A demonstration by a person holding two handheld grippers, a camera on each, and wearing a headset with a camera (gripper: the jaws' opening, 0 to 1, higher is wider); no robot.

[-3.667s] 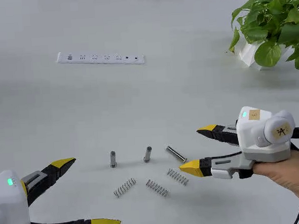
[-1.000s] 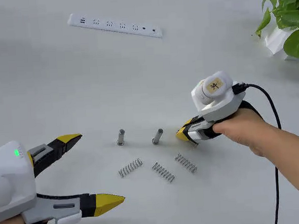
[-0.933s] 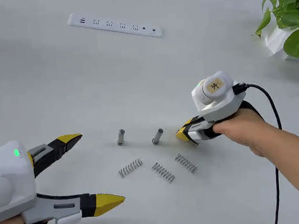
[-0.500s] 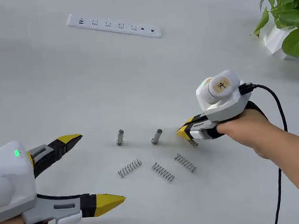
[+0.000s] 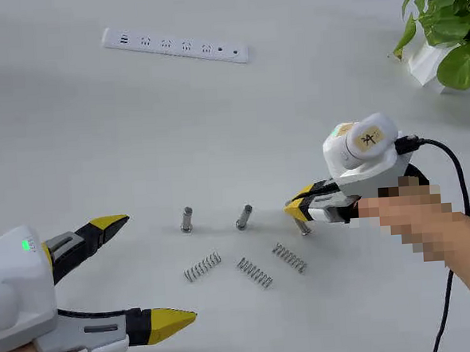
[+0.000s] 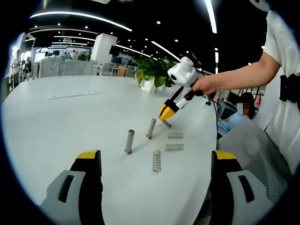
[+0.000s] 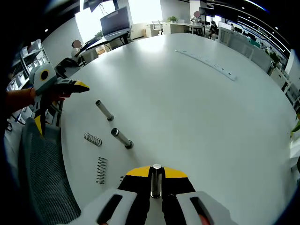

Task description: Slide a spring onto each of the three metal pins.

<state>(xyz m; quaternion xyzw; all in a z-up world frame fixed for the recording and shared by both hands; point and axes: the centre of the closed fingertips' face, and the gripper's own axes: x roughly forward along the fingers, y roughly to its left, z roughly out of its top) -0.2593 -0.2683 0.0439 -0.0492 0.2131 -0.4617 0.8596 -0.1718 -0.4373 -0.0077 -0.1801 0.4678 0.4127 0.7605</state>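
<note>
Two metal pins [image 5: 187, 220] [image 5: 244, 217] stand upright on the white table. Three springs [image 5: 202, 266] [image 5: 254, 272] [image 5: 289, 257] lie in a row just in front of them. My right gripper [image 5: 301, 210] is shut on the third pin [image 5: 304, 228], whose lower end pokes out below the jaws just above the table. In the right gripper view this pin [image 7: 155, 180] sits between the closed yellow tips. My left gripper [image 5: 149, 269] is open at the lower left, nothing in it; its view shows the pins [image 6: 129, 141] [image 6: 151, 128] and a spring [image 6: 156, 161] ahead.
A white power strip [image 5: 175, 45] lies at the far side of the table. A potted plant [image 5: 441, 28] stands at the far right. The right gripper's black cable [image 5: 453, 210] trails to the right. The table's rounded edge [image 6: 206, 154] runs near the springs.
The right gripper, open beside the lying third pin 3.7 s ago, has shut on it. Over the last second it shifted slightly right with the pin. The left gripper stays open.
</note>
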